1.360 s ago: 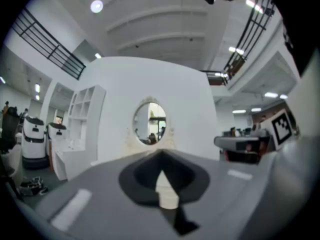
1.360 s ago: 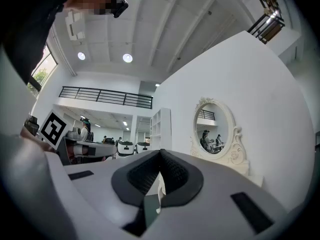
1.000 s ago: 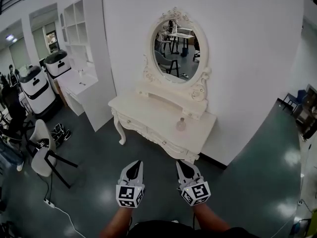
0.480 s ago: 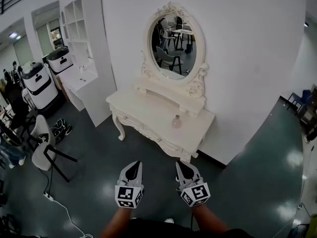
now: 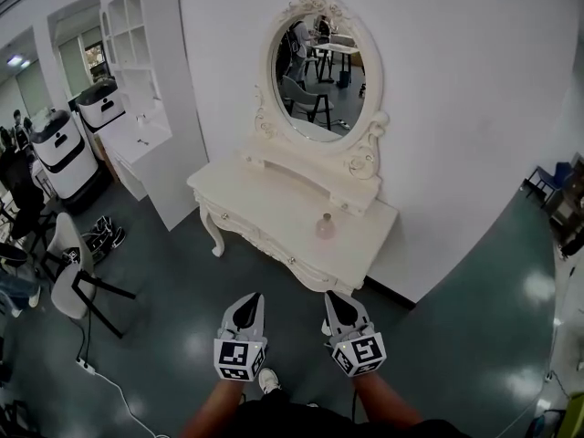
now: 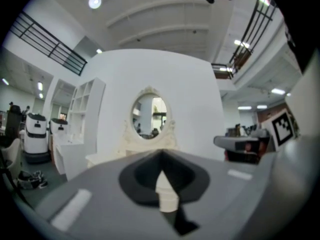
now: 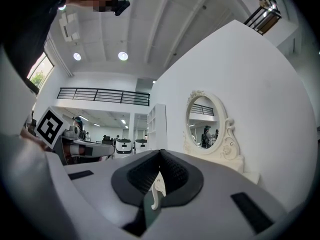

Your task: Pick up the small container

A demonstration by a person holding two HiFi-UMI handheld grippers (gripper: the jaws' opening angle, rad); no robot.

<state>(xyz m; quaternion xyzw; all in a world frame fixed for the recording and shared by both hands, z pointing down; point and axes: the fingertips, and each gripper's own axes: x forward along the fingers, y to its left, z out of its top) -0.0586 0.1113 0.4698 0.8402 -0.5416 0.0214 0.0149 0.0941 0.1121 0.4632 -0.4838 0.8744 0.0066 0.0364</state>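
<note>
The small container (image 5: 325,226), a pinkish bottle with a narrow neck, stands on the right part of the cream vanity table (image 5: 265,213), below the oval mirror (image 5: 315,67). Both grippers are held low over the dark floor, well short of the table. The left gripper (image 5: 247,303) is shut with nothing in it. The right gripper (image 5: 334,301) is shut and empty as well. In the left gripper view the closed left gripper (image 6: 161,156) points at the mirror (image 6: 148,115). In the right gripper view the right gripper (image 7: 160,156) has the mirror (image 7: 205,124) to its right; the container is hidden there.
A tall white shelf unit (image 5: 151,80) stands left of the vanity, with white machines (image 5: 57,153) beyond it. A white chair (image 5: 66,272), shoes (image 5: 102,235) and a floor cable (image 5: 109,383) lie at the left. People stand at the far left edge.
The view has moved a little toward the vanity, and the table sits slightly higher and further left. A shoe now shows between the forearms. Both grippers keep their place and stay shut.
</note>
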